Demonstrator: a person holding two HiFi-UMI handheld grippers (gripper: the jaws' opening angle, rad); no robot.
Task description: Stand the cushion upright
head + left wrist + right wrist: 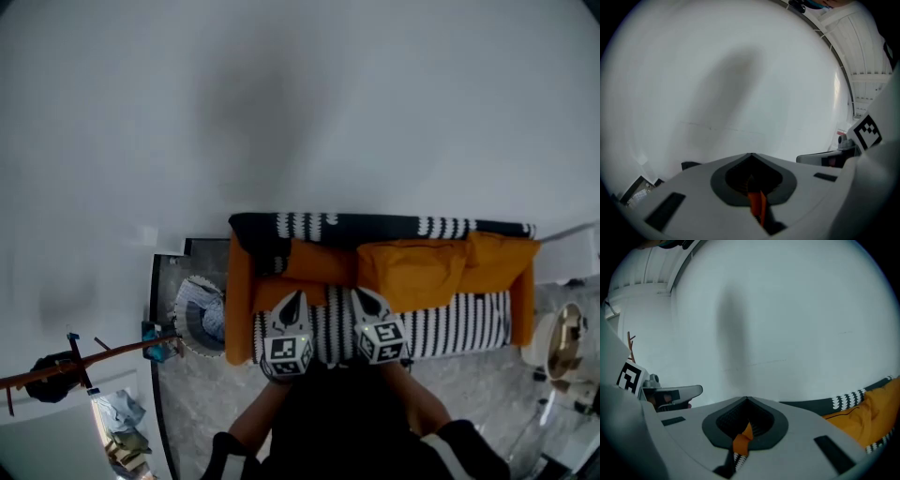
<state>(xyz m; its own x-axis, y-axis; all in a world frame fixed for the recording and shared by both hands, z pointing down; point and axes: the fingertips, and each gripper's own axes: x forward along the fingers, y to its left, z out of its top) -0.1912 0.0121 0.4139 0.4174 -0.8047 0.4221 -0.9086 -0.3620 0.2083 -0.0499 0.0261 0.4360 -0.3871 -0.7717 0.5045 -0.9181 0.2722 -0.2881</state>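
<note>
Nearest you, at the bottom of the head view, your forearms [253, 422] reached up toward the sofa [239, 309], side by side, with the marker cubes [287, 354] facing the camera.

Your left gripper [292, 298] was pressed together on a thin fold of orange fabric. The left gripper view showed that sliver caught in the throat of the jaws. Your right gripper [366, 294] was likewise clamped shut on an orange fold, with a scrap of black-and-white weave tucked under it. Two pinches spread along one edge made sense, since they keep a soft thing from sagging or twisting as it is raised.

Just beyond the jaws, left of centre, sat the cushion [314, 267], orange and leaning toward the sofa back. I judged this to be the one you held, though the head view did not show the held edge clearly. To its right a second orange cushion [412, 272] lay slumped against the back, and the striped cover [459, 323] ran along the seat below it.

A basket [197, 314] sat on the floor at the sofa's left end. Farthest off, the pale wall [281, 112] filled the upper frame in all three views, so both grippers pointed over the sofa back.
</note>
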